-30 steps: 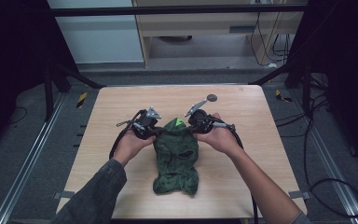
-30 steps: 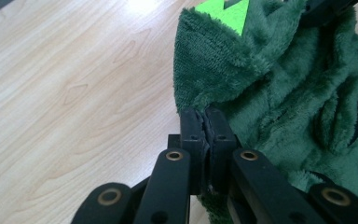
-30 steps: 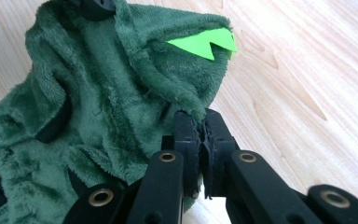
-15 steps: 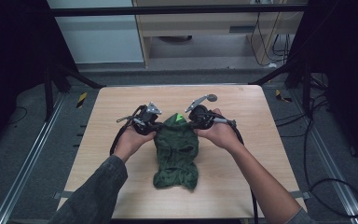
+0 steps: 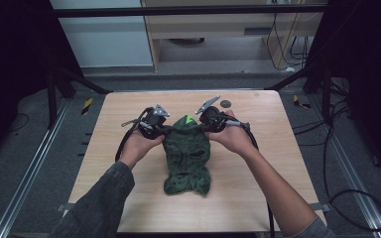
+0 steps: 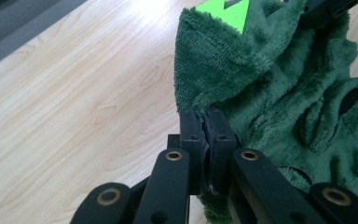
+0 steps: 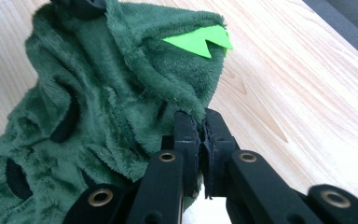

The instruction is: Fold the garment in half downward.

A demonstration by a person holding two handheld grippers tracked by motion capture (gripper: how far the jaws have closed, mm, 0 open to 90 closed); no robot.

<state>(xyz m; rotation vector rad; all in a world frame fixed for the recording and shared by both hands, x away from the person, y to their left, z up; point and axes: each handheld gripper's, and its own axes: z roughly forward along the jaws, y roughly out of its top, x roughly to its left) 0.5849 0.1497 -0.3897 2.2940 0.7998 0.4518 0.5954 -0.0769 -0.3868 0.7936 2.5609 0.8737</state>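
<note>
Left tool (image 5: 155, 120) is clamped on the upper left edge of the green plush garment (image 5: 187, 156); in the left gripper view the two black jaws stand pressed together with a fold of pile (image 6: 200, 105) pinched between them. Right tool (image 5: 212, 119) is clamped on the upper right edge of the same garment, and the right gripper view shows its jaws likewise closed on a fold (image 7: 193, 109).

Taking the garment as the landmark: it lies near the middle of the desk (image 5: 109, 163), its top edge raised between the two tools, its lower part trailing toward the person and resting on the wood. A bright green felt spike (image 5: 188, 120) sits at the top, between the tools. A small dark disc (image 5: 225, 104) lies on the desk beyond the garment, to its upper right.

Compared with the views of a second ago, both tools hold the same grips and roughly the same places. The lower hem of the garment has drawn in slightly and now lies narrower and straighter.

Judgement: the garment is being held up and evened out by its top edge, probably ahead of laying it flat or folding it. Both grips appear secure.
</note>
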